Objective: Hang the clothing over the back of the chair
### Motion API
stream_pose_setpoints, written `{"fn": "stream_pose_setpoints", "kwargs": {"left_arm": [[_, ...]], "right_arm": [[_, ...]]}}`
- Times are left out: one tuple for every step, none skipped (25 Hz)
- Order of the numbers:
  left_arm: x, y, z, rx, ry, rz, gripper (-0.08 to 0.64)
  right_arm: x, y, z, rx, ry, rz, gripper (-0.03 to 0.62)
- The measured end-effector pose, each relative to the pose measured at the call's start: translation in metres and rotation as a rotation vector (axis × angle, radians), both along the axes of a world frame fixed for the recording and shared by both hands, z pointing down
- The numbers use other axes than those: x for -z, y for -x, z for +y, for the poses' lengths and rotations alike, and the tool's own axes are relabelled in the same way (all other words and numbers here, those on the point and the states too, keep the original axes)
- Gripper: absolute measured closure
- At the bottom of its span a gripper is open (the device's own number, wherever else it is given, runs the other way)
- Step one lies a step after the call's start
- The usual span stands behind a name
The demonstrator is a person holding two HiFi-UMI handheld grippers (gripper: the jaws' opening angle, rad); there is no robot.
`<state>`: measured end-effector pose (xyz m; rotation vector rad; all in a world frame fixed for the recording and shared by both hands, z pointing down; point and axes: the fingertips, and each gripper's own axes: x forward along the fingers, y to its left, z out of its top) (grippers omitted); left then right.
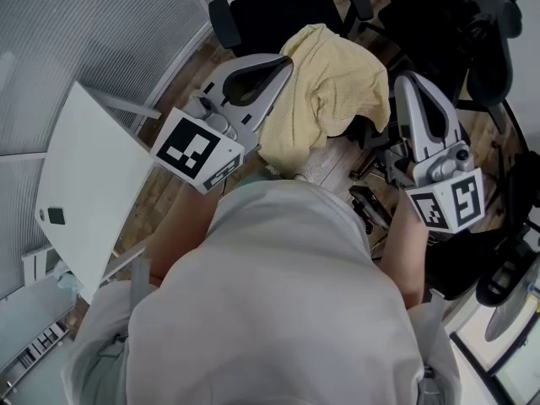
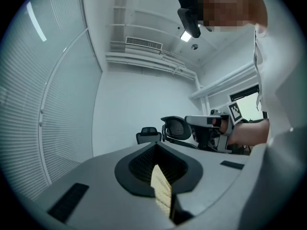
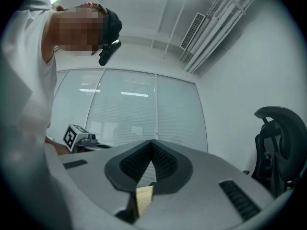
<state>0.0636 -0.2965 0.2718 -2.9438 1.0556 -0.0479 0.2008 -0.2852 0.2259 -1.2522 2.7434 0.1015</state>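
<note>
Where the wooden floor [image 1: 181, 78] runs up to a wall of blinds [image 1: 76, 40], a white table [image 1: 93, 192] stands at the person's left. A black office chair [image 1: 278, 15] with two armrests sits ahead. In front of that chair hangs the clothing [image 1: 333, 87], a pale yellow, soft, towel-like fabric. It is held up between the two grippers, and its bulk sags in rumpled folds. Whether it touches the chair cannot be told. The left gripper [image 1: 283, 64] has its jaws clenched on one edge; in the left gripper view the fabric shows as a narrow, ribbed yellow strip squeezed between them. The right gripper [image 1: 405, 87] bites the other edge, where its own view shows a smaller yellow scrap pinched in the jaws.
</note>
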Motion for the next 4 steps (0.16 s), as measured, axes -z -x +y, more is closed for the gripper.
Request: {"fn": "stream_pose_setpoints", "kwargs": {"left_arm": [[0.0012,0.0008,-0.0001,0.003,-0.003,0.002,0.546],[0.0025,0.0016,-0.0002,0.005,-0.005,0.005,0.546],[0.0037,0.0024,-0.0003,0.007,-0.008,0.007,0.546],[0.0050,0.0032,-0.0004,0.009,-0.010,0.009,0.546]], "right_arm": [[0.0000,0.0001,-0.0001,-0.002,-0.001,0.003,0.571],[0.0002,0.0001,-0.0002,-0.004,-0.002,0.005,0.571],[0.0004,0.0001,-0.0003,-0.006,-0.002,0.007,0.571],[0.0006,0.0001,-0.0003,-0.009,-0.003,0.009,0.571]]}}
